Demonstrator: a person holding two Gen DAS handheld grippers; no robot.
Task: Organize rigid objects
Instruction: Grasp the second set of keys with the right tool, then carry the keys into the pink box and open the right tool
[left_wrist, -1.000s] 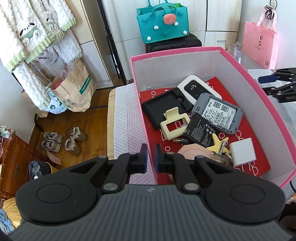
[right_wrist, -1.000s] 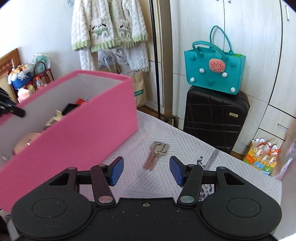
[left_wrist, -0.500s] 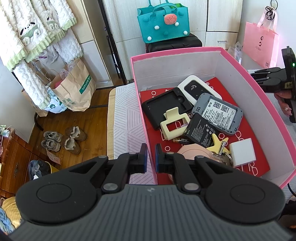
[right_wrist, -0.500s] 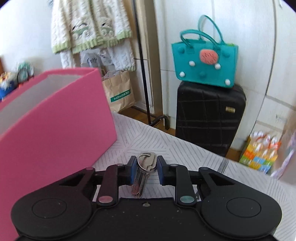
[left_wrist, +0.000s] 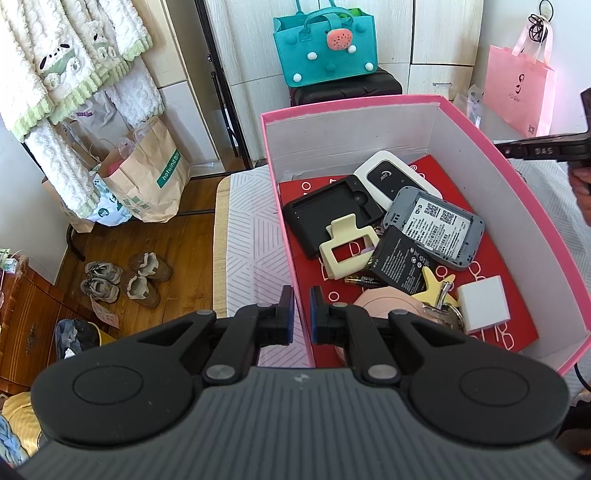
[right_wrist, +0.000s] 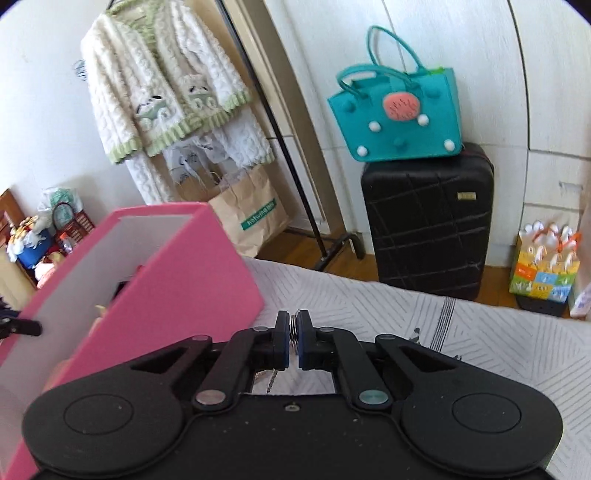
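Holding the near wall of the pink cardboard box (left_wrist: 373, 105) between its two black fingers, our left gripper (left_wrist: 302, 312) stands just as it did a second ago: jaws narrow, clamped across the box's thin rim to steady it. Inside, nothing has shifted. The black rubber phone case (left_wrist: 325, 212), the cream plastic hair claw (left_wrist: 347, 247), the white pocket router (left_wrist: 391, 179), its grey open-backed twin (left_wrist: 434, 225), the flat black battery (left_wrist: 400, 264) and the white charger cube (left_wrist: 482, 304) lie piled on the red printed card (left_wrist: 513, 291) lining the bottom. What is new shows at the right edge: the body of our other tool has risen above the box's far wall.

From the right wrist, the change is plain. A second ago the small bunch of silver keys (right_wrist: 293, 328) lay flat on the cloth between wide-spread jaws; now our right gripper (right_wrist: 293, 338) has closed on them and lifted, the key blades hanging below the blue pads (right_wrist: 283, 345). We judge the pick done and the carry begun; what remains is to bring the keys over the pink wall and let go among the others.

Beneath lies a white quilted cloth with grey chevron lines (right_wrist: 498, 343). Beyond it we see wood flooring, a black hard-shell suitcase (right_wrist: 428, 221) bearing a teal felt tote bag (right_wrist: 397, 114), a fluffy cream jacket (right_wrist: 162, 88) on a rack, and a brown paper bag (right_wrist: 251, 214).
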